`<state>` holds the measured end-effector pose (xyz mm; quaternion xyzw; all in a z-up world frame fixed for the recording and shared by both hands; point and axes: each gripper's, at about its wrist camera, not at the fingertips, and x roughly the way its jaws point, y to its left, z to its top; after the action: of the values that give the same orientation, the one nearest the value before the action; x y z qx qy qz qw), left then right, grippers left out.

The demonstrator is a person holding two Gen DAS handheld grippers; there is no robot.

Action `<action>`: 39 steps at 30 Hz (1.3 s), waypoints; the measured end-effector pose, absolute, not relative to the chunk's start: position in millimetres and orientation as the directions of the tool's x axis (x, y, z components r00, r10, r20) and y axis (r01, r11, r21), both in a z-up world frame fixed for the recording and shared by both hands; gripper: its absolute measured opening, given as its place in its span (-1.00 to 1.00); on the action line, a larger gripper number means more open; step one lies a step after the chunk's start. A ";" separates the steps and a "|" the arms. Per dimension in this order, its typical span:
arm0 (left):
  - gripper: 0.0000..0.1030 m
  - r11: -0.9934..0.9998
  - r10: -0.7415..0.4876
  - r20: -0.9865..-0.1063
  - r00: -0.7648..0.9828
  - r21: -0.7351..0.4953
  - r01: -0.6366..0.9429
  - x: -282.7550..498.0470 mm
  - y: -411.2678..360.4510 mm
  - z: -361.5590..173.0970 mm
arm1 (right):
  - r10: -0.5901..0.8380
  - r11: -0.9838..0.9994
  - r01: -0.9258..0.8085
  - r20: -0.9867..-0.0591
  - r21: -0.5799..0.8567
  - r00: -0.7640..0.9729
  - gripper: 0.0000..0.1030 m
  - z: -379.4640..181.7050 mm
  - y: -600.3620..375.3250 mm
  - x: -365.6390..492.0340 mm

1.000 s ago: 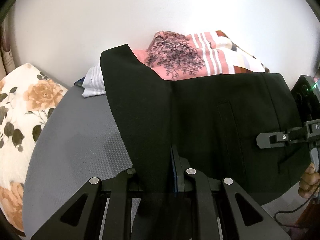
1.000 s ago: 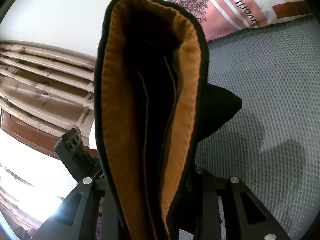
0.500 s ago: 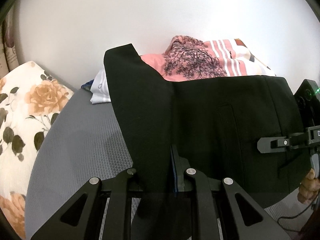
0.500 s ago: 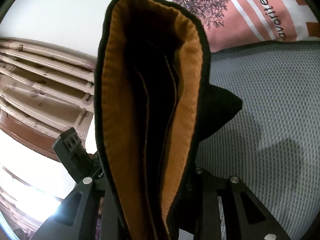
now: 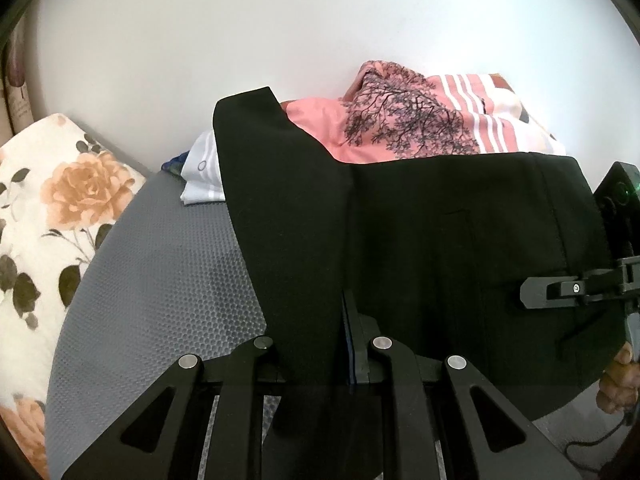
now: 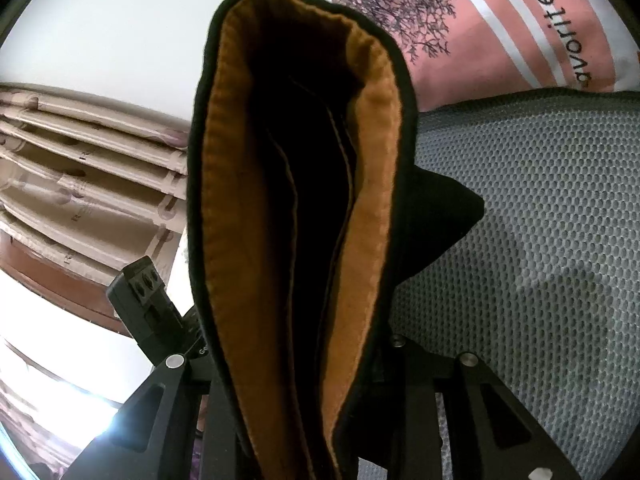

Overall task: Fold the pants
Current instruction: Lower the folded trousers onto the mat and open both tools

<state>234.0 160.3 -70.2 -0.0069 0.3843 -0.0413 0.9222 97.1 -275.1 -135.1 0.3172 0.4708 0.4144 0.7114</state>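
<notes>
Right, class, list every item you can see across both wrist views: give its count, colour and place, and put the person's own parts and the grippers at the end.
pants: one, black with an orange-brown inner waistband lining, held up above the mattress between both grippers
mattress: one, grey textured surface, under the pants
pink garment: one, pink with a black tree print and white stripes, at the far edge by the wall
white cloth: one, white, left of the pink garment, partly behind the pants
floral pillow: one, cream with orange roses, far left
wall: white, behind everything
hand: one, partly seen at the right edge of the left wrist view
left gripper: black, shut on the pants
right gripper: black, shut on the waistband end
</notes>
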 end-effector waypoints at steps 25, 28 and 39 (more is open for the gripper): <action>-0.55 0.998 -0.057 -0.751 0.658 -0.019 0.066 256.3 170.9 -102.7 | 0.856 0.510 -0.240 -0.462 0.826 0.232 -0.50 -134.9 -294.0 111.8; -0.49 0.998 -0.052 -0.755 0.654 -0.019 0.057 257.8 174.2 -110.8 | 0.844 0.530 -0.235 -0.483 0.814 0.233 -0.50 -139.5 -295.3 109.6; -0.01 1.000 -0.019 -0.743 0.669 -0.008 0.020 262.0 184.8 -129.2 | 0.764 0.642 -0.258 -0.573 0.722 0.297 -0.46 -139.9 -289.3 90.6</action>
<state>262.0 184.8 -129.2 0.0003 0.4065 -0.0106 0.9136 90.6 -289.3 -139.9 0.2587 0.4893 0.3350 0.7625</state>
